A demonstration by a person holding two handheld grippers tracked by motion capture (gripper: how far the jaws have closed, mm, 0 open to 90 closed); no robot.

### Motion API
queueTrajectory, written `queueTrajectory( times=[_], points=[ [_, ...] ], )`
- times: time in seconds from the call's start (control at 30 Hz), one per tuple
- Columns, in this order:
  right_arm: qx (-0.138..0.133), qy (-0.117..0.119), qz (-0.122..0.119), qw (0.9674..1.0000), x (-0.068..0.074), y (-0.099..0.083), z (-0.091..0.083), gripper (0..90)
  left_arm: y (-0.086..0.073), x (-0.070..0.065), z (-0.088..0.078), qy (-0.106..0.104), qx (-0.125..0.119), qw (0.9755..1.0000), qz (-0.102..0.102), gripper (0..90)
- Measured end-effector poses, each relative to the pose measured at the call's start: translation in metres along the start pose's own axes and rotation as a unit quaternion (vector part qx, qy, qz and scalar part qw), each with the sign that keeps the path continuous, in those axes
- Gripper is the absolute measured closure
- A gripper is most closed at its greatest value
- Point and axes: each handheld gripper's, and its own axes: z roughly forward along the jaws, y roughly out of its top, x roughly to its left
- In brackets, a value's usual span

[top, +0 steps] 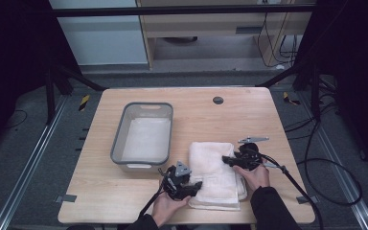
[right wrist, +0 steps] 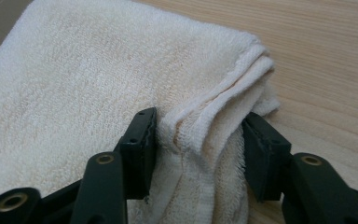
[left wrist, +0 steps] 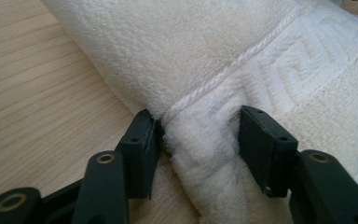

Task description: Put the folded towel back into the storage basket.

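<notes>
towel [top: 214, 167]: folded, on table [top: 124, 201] front-centre, just right of grey bin [top: 118, 143], long axis running away from the person | left gripper [top: 184, 186]: jaws straddling near-left edge, not visibly pinched | right gripper [top: 234, 160]: jaws straddling right edge's layers, gap showing | both of the 2 at the towel

Towel [left wrist: 242, 56] cut off by top edge, left gripper view; right gripper [top: 235, 161] covers towel's right edge, high view.
</notes>
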Motion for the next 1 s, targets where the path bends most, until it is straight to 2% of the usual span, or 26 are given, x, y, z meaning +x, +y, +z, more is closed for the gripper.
queueTrajectory(
  times=[0.17,0.3,0.53,0.63,0.83,1.0],
  points=[
    [0.006,0.014,0.01,0.9998,-0.001,0.001,0.0,57.9,0.003,0.0,0.001,-0.006,0.007,1.0,0.001,53.3],
    [0.007,0.022,0.017,0.9996,-0.001,0.002,-0.001,64.8,0.004,0.0,0.0,-0.018,0.011,0.9997,-0.008,59.1],
    [-0.002,0.021,0.009,0.9997,0.002,0.004,-0.005,69.8,0.005,0.006,-0.002,-0.044,0.014,0.9987,-0.023,68.3],
    [-0.008,0.02,0.006,0.9998,0.005,0.005,-0.008,70.2,0.005,0.006,-0.004,-0.046,0.01,0.9986,-0.023,71.4],
    [-0.029,0.025,0.001,0.9993,0.007,0.01,-0.022,70.4,0.007,0.004,-0.013,-0.054,-0.016,0.9981,-0.025,72.9],
    [-0.049,0.033,-0.002,0.9983,0.013,0.014,-0.036,70.7,0.01,0.004,-0.023,-0.053,-0.033,0.9979,-0.017,72.9]
  ],
)
